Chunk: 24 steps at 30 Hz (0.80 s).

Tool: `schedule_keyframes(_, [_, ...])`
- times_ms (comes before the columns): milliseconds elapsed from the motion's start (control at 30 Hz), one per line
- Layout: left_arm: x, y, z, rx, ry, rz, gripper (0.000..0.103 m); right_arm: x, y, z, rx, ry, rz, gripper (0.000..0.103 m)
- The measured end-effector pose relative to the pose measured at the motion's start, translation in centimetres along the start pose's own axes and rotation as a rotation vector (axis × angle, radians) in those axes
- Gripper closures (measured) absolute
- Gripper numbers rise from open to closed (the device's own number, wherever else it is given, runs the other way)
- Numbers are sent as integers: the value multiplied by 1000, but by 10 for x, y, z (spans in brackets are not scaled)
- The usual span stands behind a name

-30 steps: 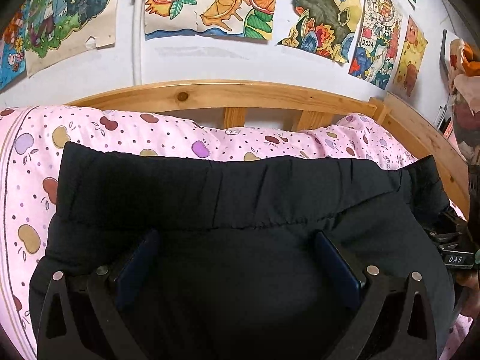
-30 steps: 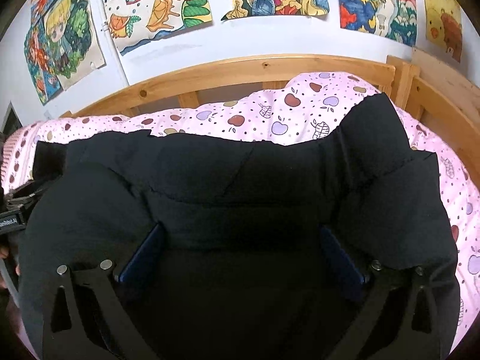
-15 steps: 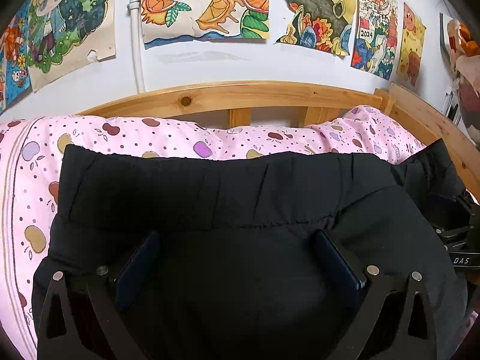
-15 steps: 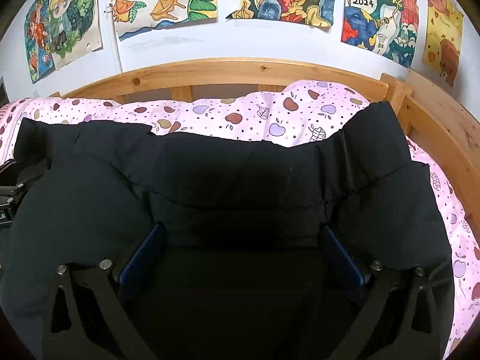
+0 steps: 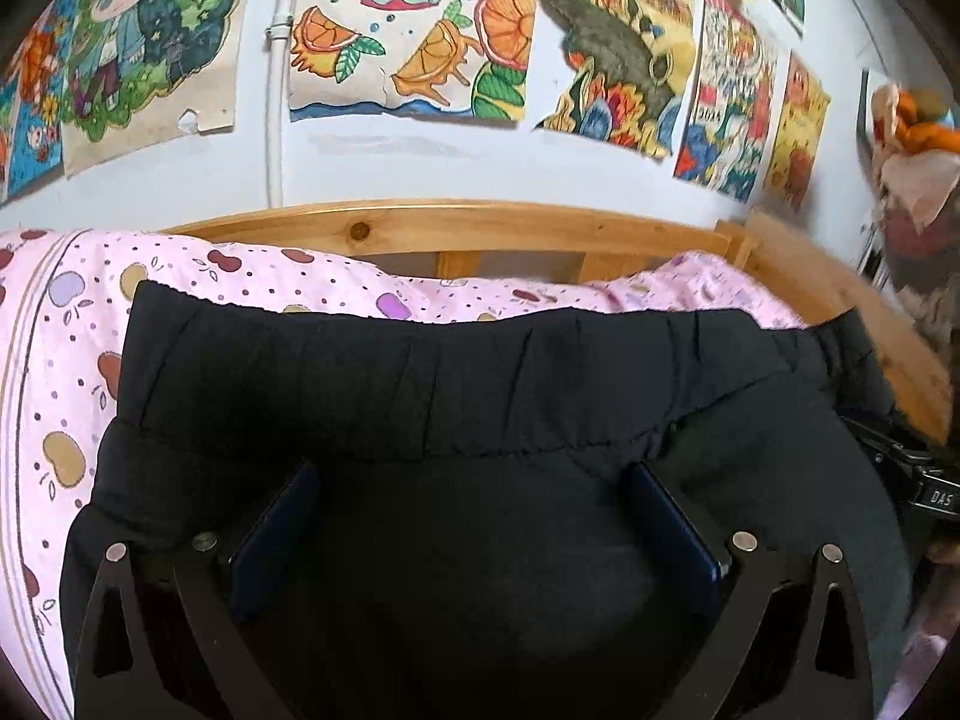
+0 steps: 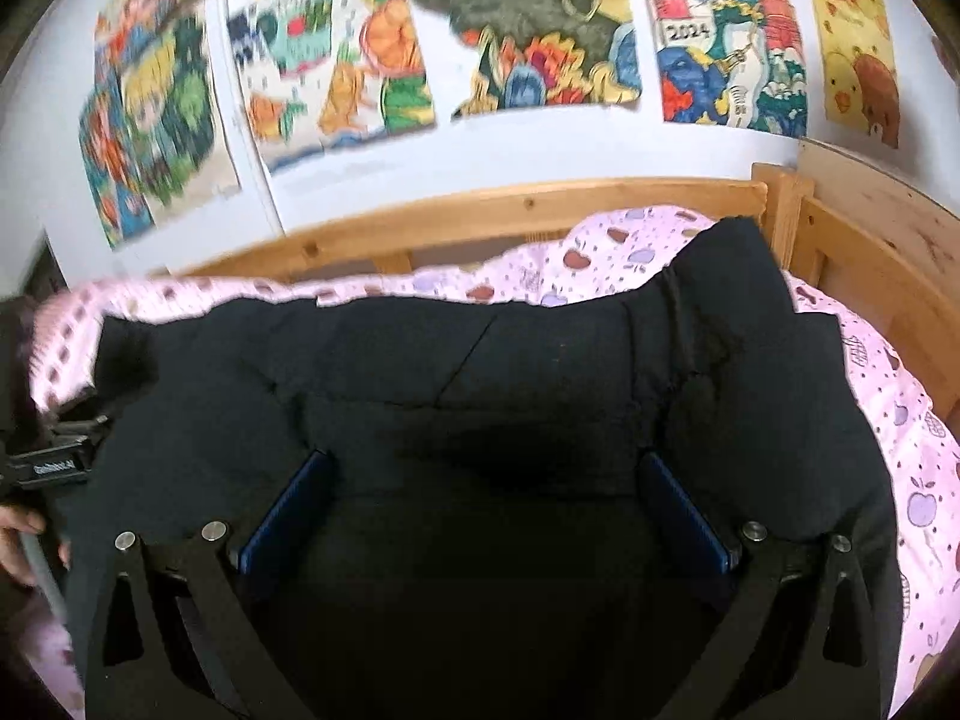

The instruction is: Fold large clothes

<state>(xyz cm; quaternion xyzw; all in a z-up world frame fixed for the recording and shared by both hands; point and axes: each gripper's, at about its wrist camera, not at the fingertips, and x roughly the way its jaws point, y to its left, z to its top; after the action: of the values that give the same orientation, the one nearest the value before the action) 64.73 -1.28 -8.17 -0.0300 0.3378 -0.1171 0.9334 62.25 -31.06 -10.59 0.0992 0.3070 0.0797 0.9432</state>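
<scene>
A large black padded garment (image 5: 480, 396) lies on the pink fruit-print bedsheet (image 5: 60, 360) and fills the lower half of both views (image 6: 480, 396). My left gripper (image 5: 474, 480) is wide open, its blue pads pressed down into the fabric just below the gathered hem. My right gripper (image 6: 486, 468) is also wide open, its blue pads sunk in the bulky folded fabric. Neither gripper pinches the cloth. The right gripper's body shows at the left wrist view's right edge (image 5: 924, 480); the left gripper's body shows at the right wrist view's left edge (image 6: 54, 462).
A wooden bed rail (image 5: 480, 228) runs behind the sheet and turns along the right side (image 6: 870, 258). Colourful drawings (image 5: 408, 30) hang on the white wall. A stuffed toy (image 5: 912, 138) sits at the far right.
Both grippers have tilted up and moved back a little, showing more wall. The garment's far edge looks lower in view. Both jaws have stayed wide open.
</scene>
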Motion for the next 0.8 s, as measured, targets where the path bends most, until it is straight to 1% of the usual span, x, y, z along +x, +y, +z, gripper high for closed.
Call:
schedule_keyframes(133, [-17,8,5,-43,-34,-42,0,-14,-11,4,30,-33,-29,2])
schedule_keyframes(267, [-32,18,8,-76,-55,-27,0,-22,-22,5,23,-21,-77,2])
schedule_keyframes(467, [-57,31,12,-9,-69,66,0,-44,-43,10,51,-47,-133,2])
schedule_keyframes(567, [-66,41,10,1,-64,94,0,-51,-52,11,41,-43,-169,2])
schedule_keyframes(667, [-70,59,5,-23,-46,159,0,-52,-65,6,42,2,-240,2])
schedule_keyframes(733, [-69,74,0,-68,-22,182,0,-52,-77,2,70,28,-244,2])
schedule_keyframes(800, [-66,86,-6,-109,-1,177,0,-52,-90,-3,122,49,-226,2])
